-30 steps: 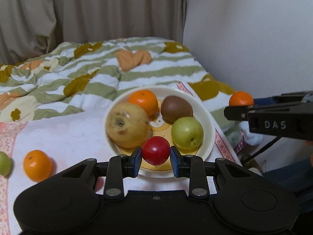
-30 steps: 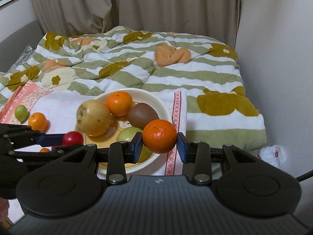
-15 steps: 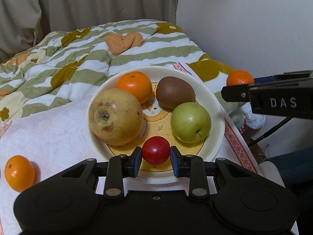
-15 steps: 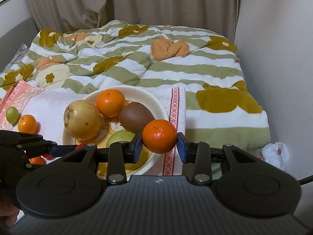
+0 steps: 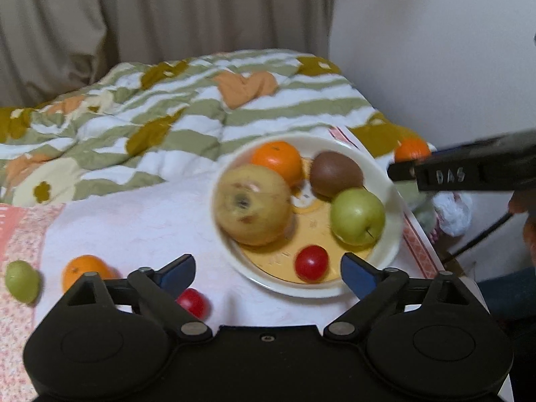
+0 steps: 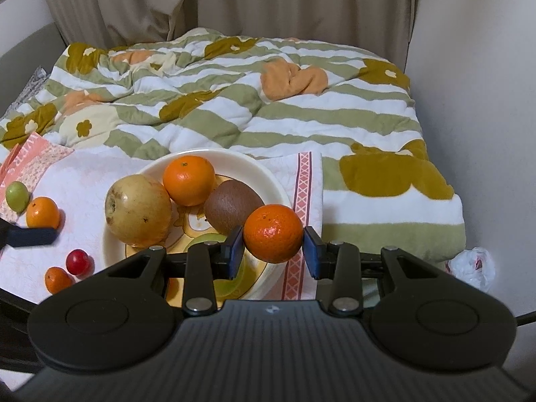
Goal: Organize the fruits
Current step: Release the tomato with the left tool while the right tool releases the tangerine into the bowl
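A: Start close in. What are the left gripper (image 5: 268,273) fingers doing?

B: They are spreading apart, blue pads wide. Nothing is pinched. A small red fruit (image 5: 311,263) lies in the bowl (image 5: 390,251) near its front rim, in the gap between the pads, touching neither.

A: And the right gripper (image 6: 273,251)?

B: Its fingers pinch a mandarin (image 6: 273,233), one blue pad pressed on each side. It hangs above the bowl's right rim and the patterned border of the white cloth (image 6: 83,174).

A: What sits loose on the cloth?

B: From the left wrist view, a second red fruit (image 5: 192,302) just beside the left pad, then an orange (image 5: 85,269), then a small green fruit (image 5: 21,281) at the far left. The right wrist view also shows a tiny orange (image 6: 57,279) touching that red fruit.

A: And inside the bowl, going back?

B: Behind the red fruit, a green apple (image 5: 356,217) on the right and a big yellowish pear (image 5: 253,204) on the left. Further back, a brown kiwi (image 5: 335,174) and an orange (image 5: 276,162) against the far rim.

A: Beyond that?

B: A striped green and white quilt (image 6: 234,93) on the bed, a white plastic bag (image 6: 470,266) off the cloth's right side, then beige curtains (image 6: 234,0) and a white wall.
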The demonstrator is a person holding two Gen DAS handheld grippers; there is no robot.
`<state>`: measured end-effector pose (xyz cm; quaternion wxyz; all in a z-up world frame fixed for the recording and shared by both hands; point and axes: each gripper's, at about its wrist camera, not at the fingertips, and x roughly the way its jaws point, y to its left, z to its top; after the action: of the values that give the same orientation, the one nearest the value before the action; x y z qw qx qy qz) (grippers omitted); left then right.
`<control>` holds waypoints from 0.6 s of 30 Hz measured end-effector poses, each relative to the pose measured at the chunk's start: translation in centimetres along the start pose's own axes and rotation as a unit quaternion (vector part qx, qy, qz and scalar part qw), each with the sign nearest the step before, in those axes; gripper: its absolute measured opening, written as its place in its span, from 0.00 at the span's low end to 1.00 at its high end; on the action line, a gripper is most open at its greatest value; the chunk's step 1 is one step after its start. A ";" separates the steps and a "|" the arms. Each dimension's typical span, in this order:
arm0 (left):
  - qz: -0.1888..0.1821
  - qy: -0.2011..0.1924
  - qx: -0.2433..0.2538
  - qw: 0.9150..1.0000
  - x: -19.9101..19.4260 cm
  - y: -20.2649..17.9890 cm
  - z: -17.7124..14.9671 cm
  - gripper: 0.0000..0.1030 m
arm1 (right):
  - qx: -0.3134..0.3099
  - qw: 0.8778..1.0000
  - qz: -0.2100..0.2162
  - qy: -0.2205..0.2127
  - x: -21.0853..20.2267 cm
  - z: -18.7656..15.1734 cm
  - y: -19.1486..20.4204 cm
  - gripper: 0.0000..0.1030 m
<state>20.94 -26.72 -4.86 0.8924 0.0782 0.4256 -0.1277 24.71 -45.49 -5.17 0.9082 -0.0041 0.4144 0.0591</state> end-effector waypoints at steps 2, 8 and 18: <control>0.015 -0.004 -0.002 1.000 -0.4 0.4 0.2 0.96 | 0.001 1.000 0.002 0.004 0.6 0.0 -0.1 0.51; 0.034 -0.004 -0.018 0.999 -0.9 1.2 0.4 0.96 | 0.009 1.000 0.008 0.015 2.1 -0.1 -0.5 0.51; 0.056 -0.001 -0.010 0.998 -1.5 0.9 0.0 0.96 | 0.022 0.999 0.030 0.012 2.3 -0.3 -0.7 0.71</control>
<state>20.30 -25.59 -3.71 0.8992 0.0924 0.4213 -0.0734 26.06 -45.99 -7.10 0.9007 0.0275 0.4267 0.0771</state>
